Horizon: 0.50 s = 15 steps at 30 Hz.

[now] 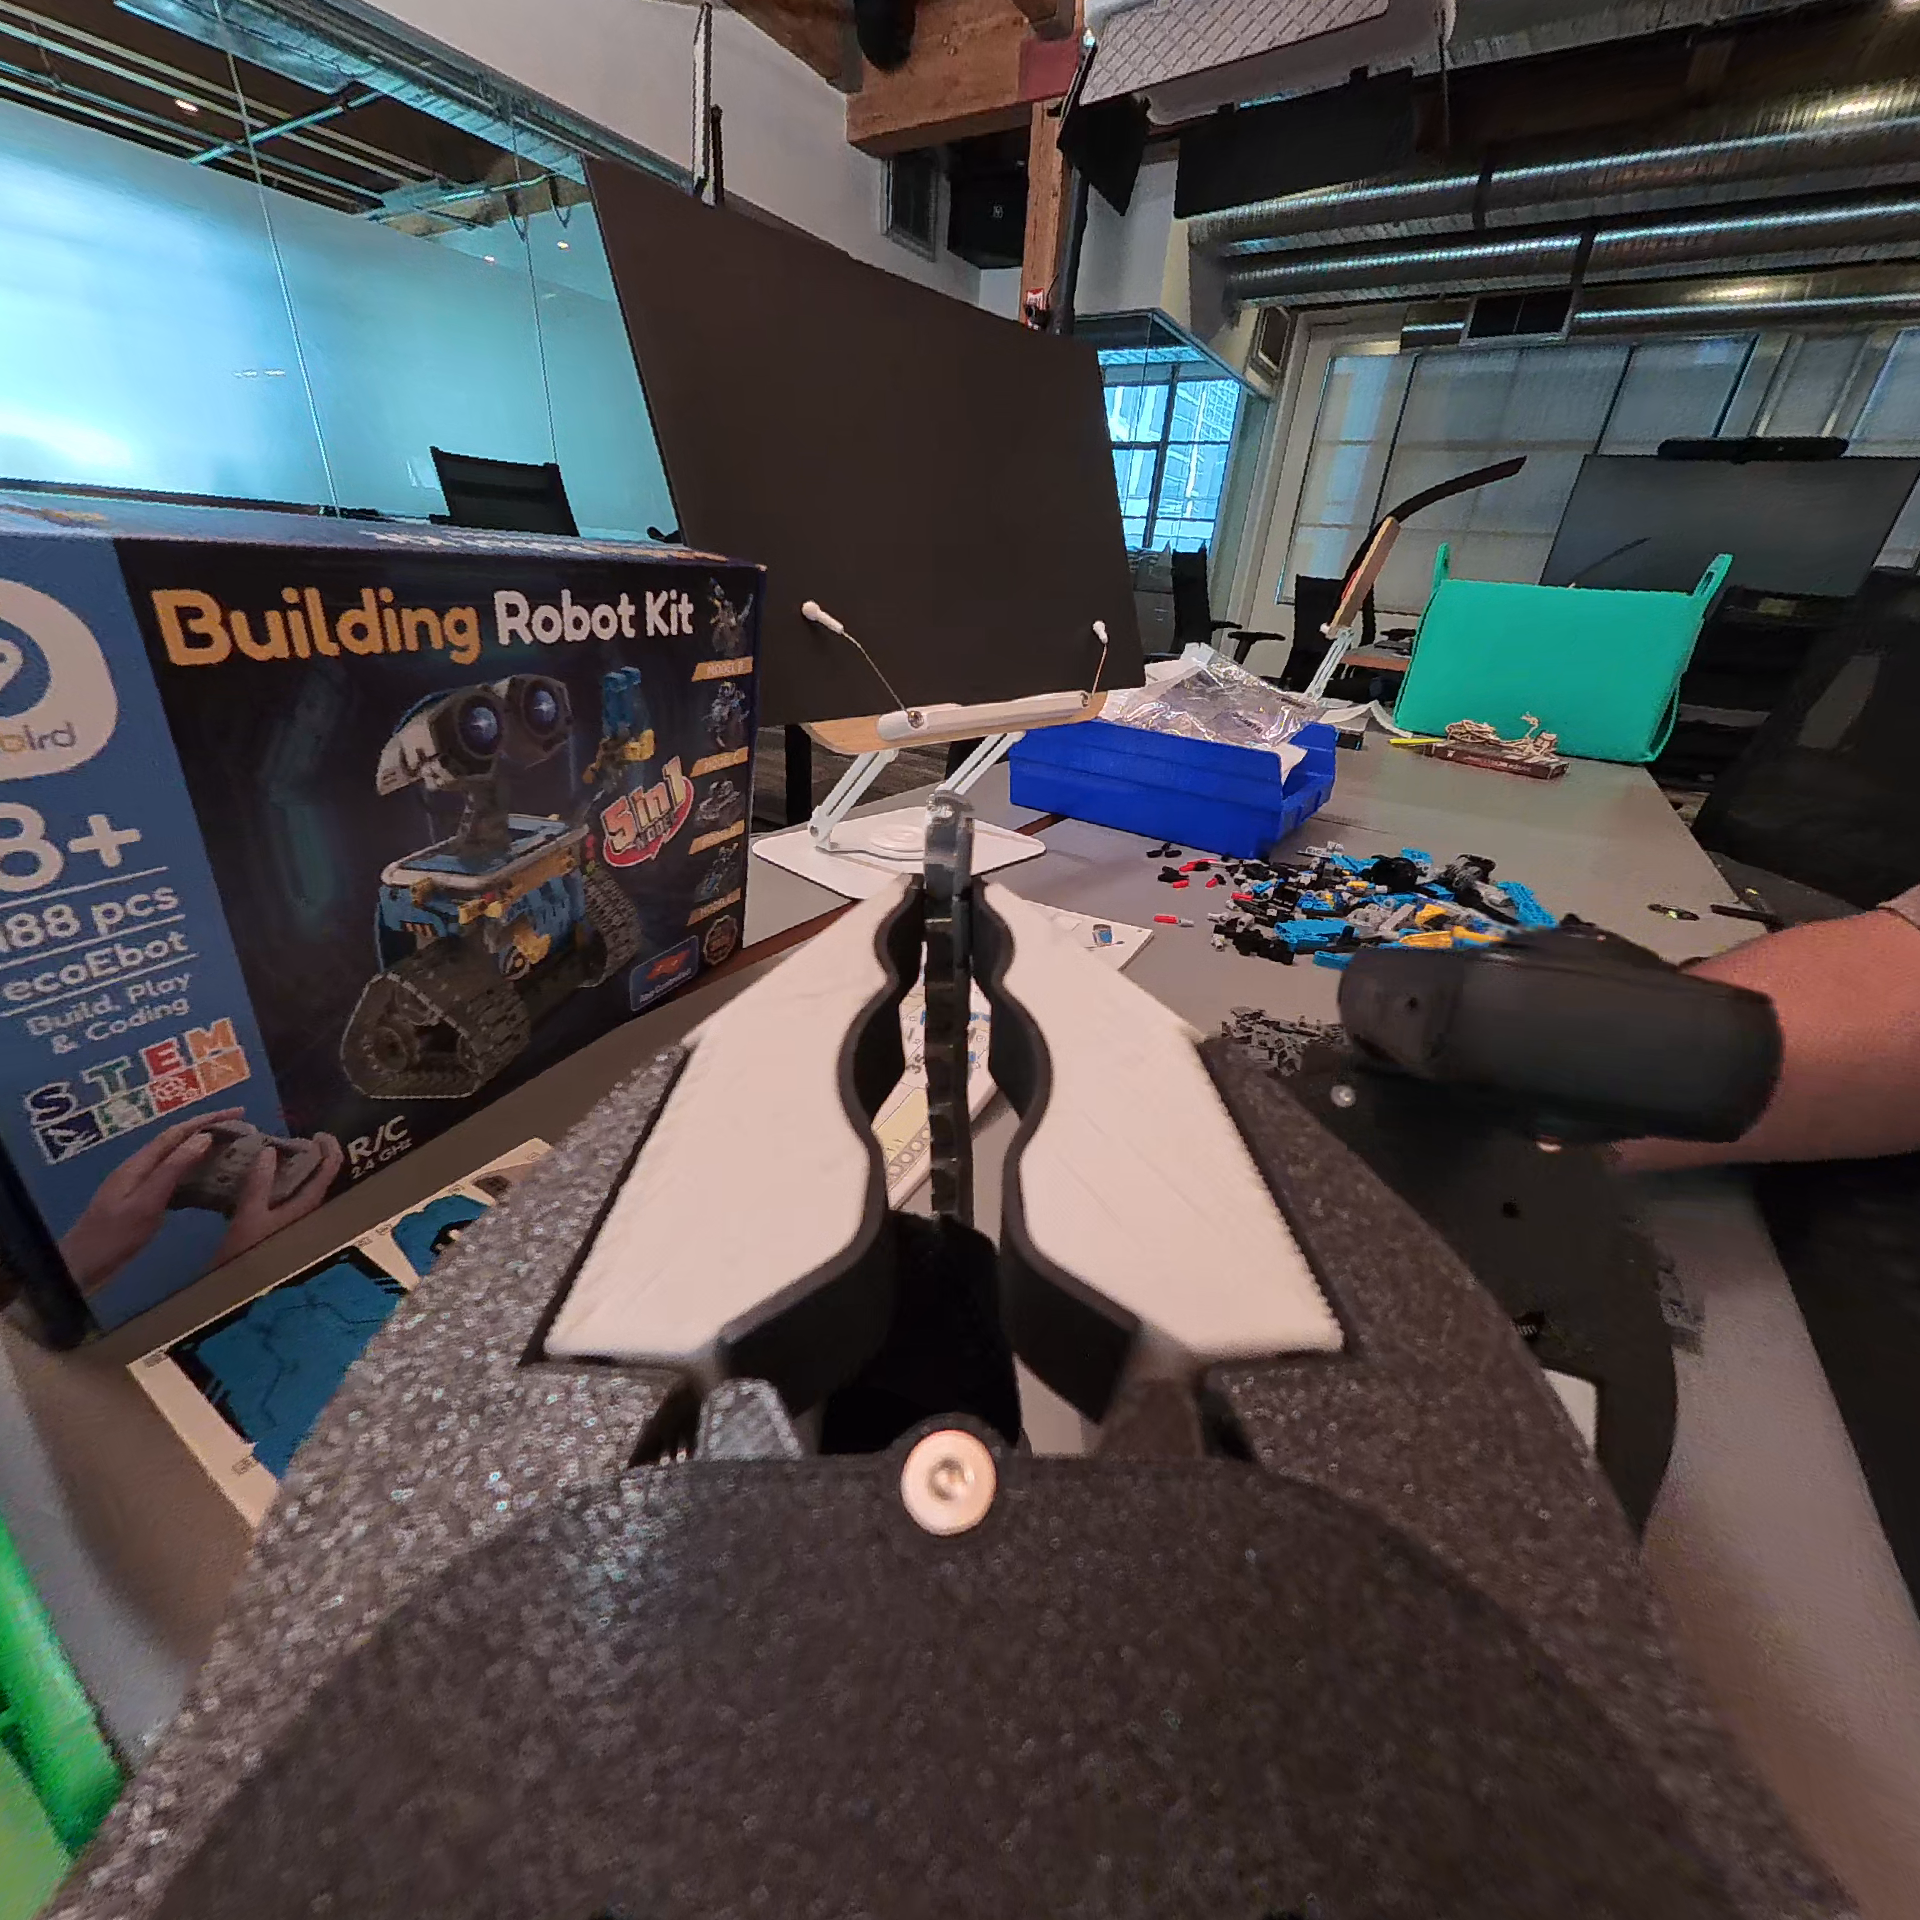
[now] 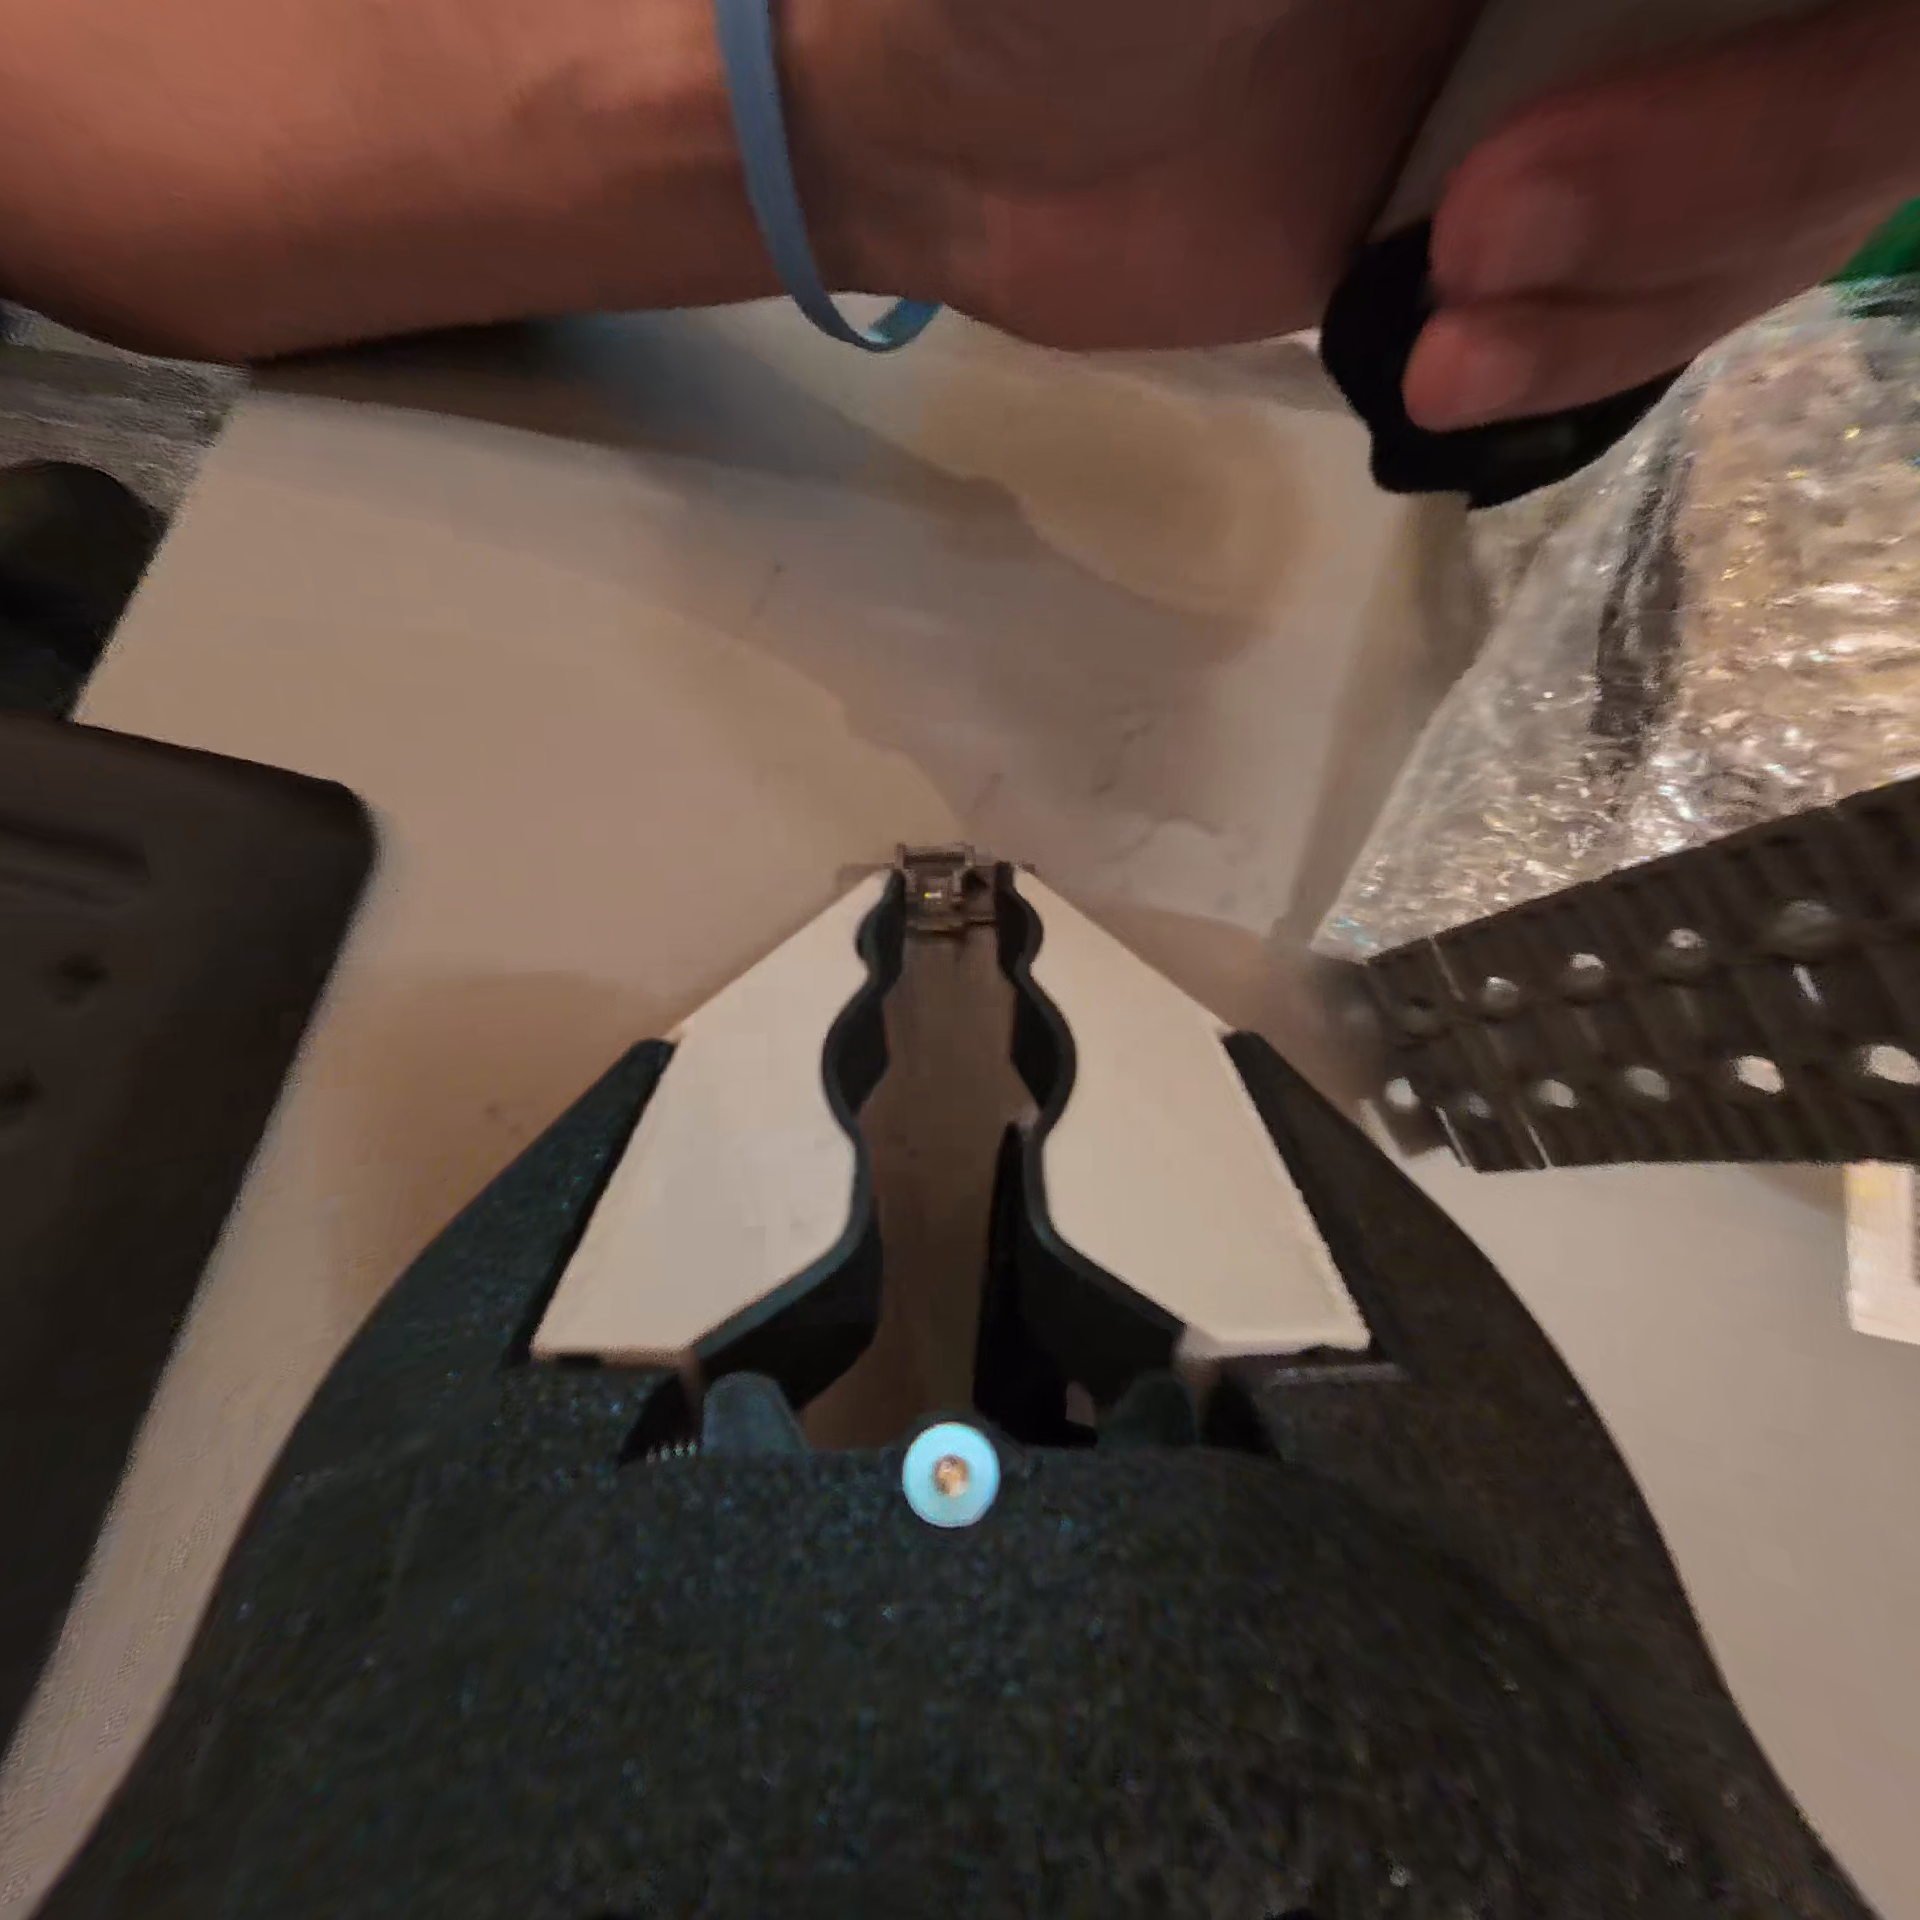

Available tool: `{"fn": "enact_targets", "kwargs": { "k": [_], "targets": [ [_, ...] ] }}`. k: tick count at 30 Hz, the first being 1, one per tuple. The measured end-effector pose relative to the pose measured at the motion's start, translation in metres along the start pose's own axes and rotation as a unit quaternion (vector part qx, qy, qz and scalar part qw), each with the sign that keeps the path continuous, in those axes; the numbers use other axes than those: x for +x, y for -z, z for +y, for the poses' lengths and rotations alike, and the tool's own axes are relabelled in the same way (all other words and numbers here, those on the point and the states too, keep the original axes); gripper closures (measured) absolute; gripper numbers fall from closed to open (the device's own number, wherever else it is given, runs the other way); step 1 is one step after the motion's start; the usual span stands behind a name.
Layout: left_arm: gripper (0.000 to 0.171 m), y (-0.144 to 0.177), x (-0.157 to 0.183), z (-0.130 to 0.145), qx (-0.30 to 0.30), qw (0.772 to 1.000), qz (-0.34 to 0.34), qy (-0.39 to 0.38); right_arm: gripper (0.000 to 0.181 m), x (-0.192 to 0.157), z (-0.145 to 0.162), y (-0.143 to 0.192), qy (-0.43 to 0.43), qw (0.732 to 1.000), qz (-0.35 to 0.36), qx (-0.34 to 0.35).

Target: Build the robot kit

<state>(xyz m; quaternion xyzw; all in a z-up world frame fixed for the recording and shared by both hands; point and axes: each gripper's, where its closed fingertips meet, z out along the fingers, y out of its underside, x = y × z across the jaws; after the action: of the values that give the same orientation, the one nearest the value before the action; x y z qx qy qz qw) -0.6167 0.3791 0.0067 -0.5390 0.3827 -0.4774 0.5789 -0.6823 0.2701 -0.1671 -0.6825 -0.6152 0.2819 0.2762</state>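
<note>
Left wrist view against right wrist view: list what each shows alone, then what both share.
Left only: the kit box, blue bin, loose brick pile, and the left gripper shut on a black track strip. Right only: a wrist with a blue band, and the right gripper shut on a small grey piece. Both: the table.

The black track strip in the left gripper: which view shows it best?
The right wrist view. The black track strip appears there broadside, with ribs and rows of holes visible, beside a crinkled plastic bag. The left wrist view shows it only edge-on, clamped between the left gripper fingers.
</note>
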Motion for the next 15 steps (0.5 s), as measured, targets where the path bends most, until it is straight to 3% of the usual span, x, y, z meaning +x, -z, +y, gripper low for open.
{"fn": "enact_targets", "kwargs": {
  "k": [3, 6, 9, 15],
  "targets": [
    [0.164, -0.001, 0.002, 0.000, -0.005, 1.000, -0.001, -0.016, 0.169, -0.002, 0.002, 0.001, 0.009, 1.000, 0.003, -0.004],
    [0.164, -0.007, 0.012, 0.008, -0.035, 0.996, -0.012, -0.083, 0.170, -0.001, 0.005, 0.014, -0.006, 1.000, 0.013, -0.021],
    [0.164, -0.020, 0.028, 0.026, -0.091, 0.974, -0.034, -0.206, 0.171, 0.003, -0.004, 0.070, -0.031, 0.999, 0.038, -0.002],
    [0.164, -0.042, 0.066, 0.049, -0.150, 0.885, -0.090, -0.431, 0.170, 0.027, 0.003, 0.200, -0.100, 0.984, 0.144, -0.006]
  ]
}}
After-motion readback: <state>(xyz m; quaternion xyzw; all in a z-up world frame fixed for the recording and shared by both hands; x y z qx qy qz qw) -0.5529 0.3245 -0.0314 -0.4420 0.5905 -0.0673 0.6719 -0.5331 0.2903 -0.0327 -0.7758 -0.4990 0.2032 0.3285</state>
